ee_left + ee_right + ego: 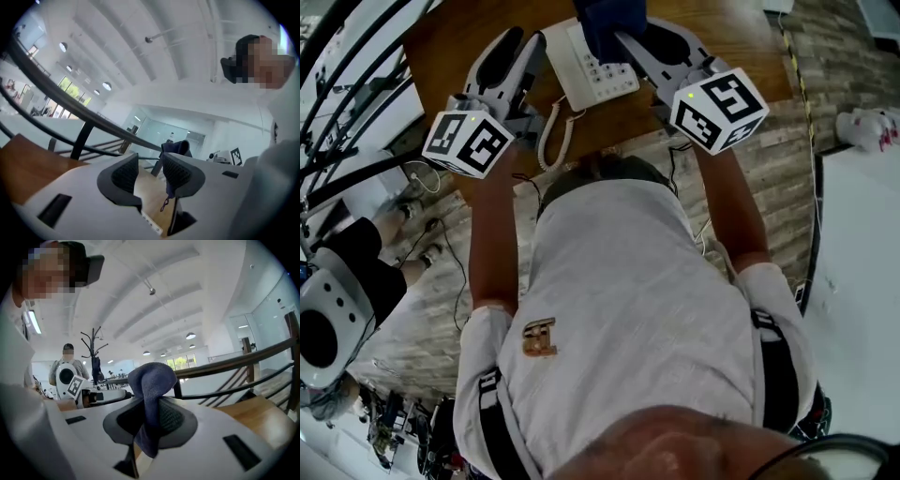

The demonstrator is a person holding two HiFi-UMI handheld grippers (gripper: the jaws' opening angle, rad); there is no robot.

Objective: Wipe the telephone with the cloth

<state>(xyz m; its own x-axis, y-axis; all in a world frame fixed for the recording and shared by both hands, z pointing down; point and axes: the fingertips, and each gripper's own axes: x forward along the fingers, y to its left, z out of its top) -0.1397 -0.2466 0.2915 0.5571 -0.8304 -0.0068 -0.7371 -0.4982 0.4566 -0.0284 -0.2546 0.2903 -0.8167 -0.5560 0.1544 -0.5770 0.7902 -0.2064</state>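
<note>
Nearest the person, the coiled cord (551,131) loops off the telephone's (591,70) near left corner and over the edge of the wooden table (459,37). The left gripper (150,165) hovers just left of the telephone. Its jaws stand partly apart with nothing between them. The right gripper (150,414) is just right of the telephone. Its jaws are clamped on a fold of the blue cloth (152,380), which bunches above the pads and hangs down below them. Seen from the head view, the cloth sits over the telephone's far end.

The cloth looks soft, light and limp, so the loose end would do the wiping. The telephone looks like light, smooth plastic and will probably slide on the wood. The empty left gripper could steady it by its left edge, clear of the keypad.
</note>
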